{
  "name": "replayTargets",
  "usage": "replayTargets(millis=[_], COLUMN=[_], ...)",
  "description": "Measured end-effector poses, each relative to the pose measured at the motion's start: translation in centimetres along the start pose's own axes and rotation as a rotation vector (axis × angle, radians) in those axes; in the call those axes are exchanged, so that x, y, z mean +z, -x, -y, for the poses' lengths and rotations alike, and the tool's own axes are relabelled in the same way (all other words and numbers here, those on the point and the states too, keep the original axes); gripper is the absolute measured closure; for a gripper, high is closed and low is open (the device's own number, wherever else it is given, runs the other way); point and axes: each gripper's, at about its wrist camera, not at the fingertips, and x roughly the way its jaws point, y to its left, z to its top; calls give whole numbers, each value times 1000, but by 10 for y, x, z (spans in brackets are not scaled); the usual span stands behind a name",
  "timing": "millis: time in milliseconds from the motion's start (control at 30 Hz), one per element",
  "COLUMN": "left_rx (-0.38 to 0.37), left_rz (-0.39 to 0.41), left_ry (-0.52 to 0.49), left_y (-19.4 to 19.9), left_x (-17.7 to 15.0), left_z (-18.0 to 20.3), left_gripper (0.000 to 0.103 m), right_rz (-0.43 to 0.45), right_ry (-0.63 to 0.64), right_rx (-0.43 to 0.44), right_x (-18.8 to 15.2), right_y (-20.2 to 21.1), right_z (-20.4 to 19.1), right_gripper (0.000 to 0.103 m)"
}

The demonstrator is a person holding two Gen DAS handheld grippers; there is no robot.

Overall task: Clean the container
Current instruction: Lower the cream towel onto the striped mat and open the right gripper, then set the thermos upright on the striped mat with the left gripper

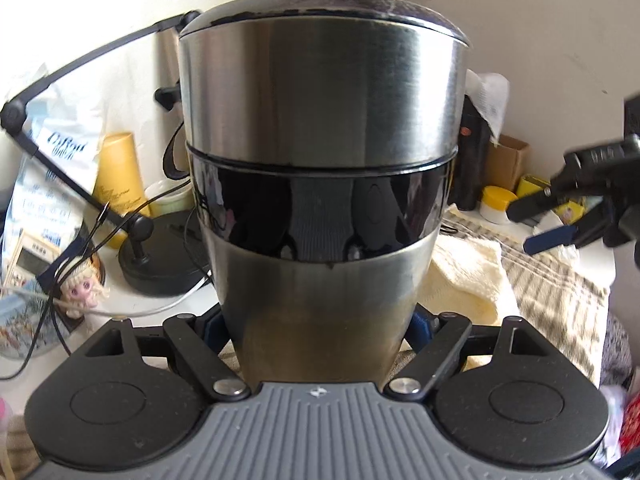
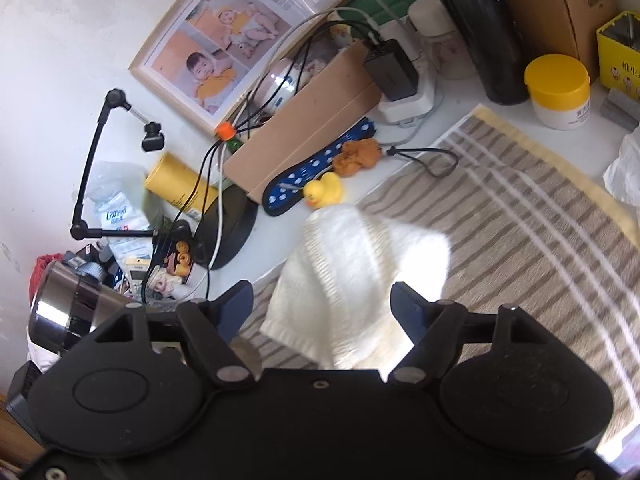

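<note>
A stainless steel container (image 1: pixel 320 120) with a glossy black band and a lid fills the left wrist view, upright. My left gripper (image 1: pixel 318 320) is shut on its narrow lower part, one blue pad on each side. In the right wrist view the same container (image 2: pixel 68 304) shows at the far left. My right gripper (image 2: pixel 322 304) stands open above a white cloth (image 2: pixel 360 272) that lies crumpled on the striped towel (image 2: pixel 520 240); the pads do not press on it. The left wrist view shows the right gripper (image 1: pixel 524 226) at the right, apart from the container.
Clutter lines the wall: a black arm stand with a round base (image 1: pixel 160 264), cables, a yellow tube (image 2: pixel 176 184), a rubber duck (image 2: pixel 324 192), a photo frame (image 2: pixel 240 40), a black bottle (image 2: pixel 488 40), a yellow-lidded jar (image 2: pixel 558 92) and a cardboard box (image 2: pixel 560 4).
</note>
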Motion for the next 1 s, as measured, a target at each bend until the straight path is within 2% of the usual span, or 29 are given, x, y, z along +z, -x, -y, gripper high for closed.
replayTargets(millis=[167, 333, 433, 533, 633, 767, 867, 933, 1000], left_rx=[-10, -37, -41, -32, -42, 8, 1, 0, 32], left_rz=[-15, -91, -127, -150, -189, -237, -280, -274, -255], left_ry=[15, 22, 39, 44, 110, 178, 232, 220, 211], left_y=[0, 2, 10, 25, 43, 64, 75, 85, 96], left_x=[2, 7, 5, 4, 5, 11, 23, 34, 47], left_z=[-4, -9, -11, -8, -10, -10, -17, -15, -11], left_gripper=[19, 16, 16, 16, 16, 16, 16, 16, 16], right_rz=[-27, -27, -29, -35, -56, -66, -71, -72, -71], right_ry=[11, 15, 44, 77, 99, 122, 157, 181, 206], right_rx=[-20, -50, -98, -191, -282, -315, -342, -353, -363], right_x=[-10, -21, -28, -34, -40, -46, -49, -50, -51], right_y=[7, 18, 25, 31, 36, 45, 53, 59, 66], right_z=[-27, -52, -68, -82, -92, -101, -111, -117, -122], right_gripper=[19, 11, 10, 9, 9, 9, 9, 9, 9])
